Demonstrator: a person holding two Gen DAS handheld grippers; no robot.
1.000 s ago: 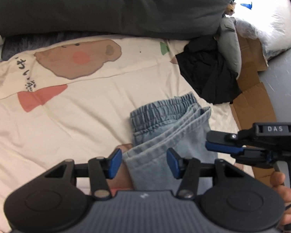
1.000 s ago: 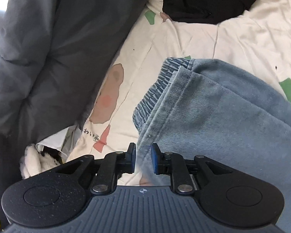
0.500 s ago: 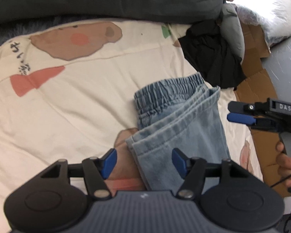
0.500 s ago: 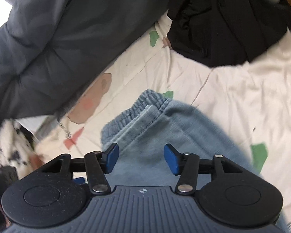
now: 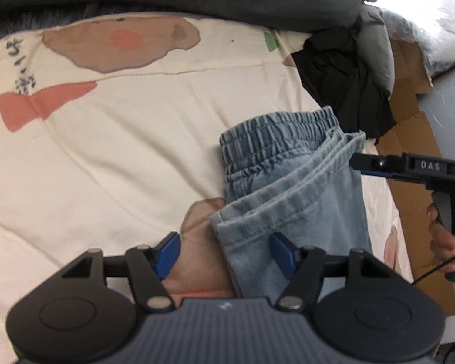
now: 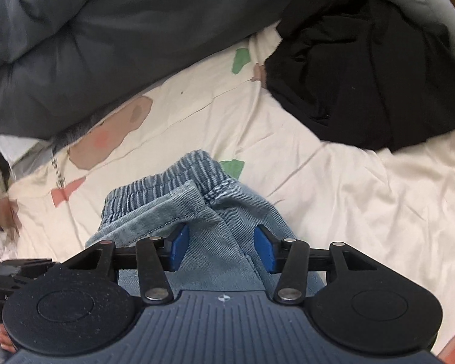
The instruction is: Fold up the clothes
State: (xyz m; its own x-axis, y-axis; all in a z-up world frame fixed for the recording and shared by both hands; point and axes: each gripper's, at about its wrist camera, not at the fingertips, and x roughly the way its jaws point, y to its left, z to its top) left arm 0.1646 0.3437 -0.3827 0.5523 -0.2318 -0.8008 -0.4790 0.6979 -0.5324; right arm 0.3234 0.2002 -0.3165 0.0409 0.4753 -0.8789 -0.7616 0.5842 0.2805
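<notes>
We hold both spread, empty tongs, left (image 5: 224, 254) and right (image 6: 218, 248), over the folded jeans (image 5: 291, 200), which run lengthwise away from us.

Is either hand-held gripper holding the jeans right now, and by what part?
Neither. The left hand-held gripper and right hand-held gripper both stand open over the folded jeans, pads clear.

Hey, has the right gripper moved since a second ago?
Yes. In its own view the right gripper now sits back from the jeans waistband, with the black clothes further up right. Its jaws just opened, then closed slightly; the pads aren't pressing denim.
</notes>
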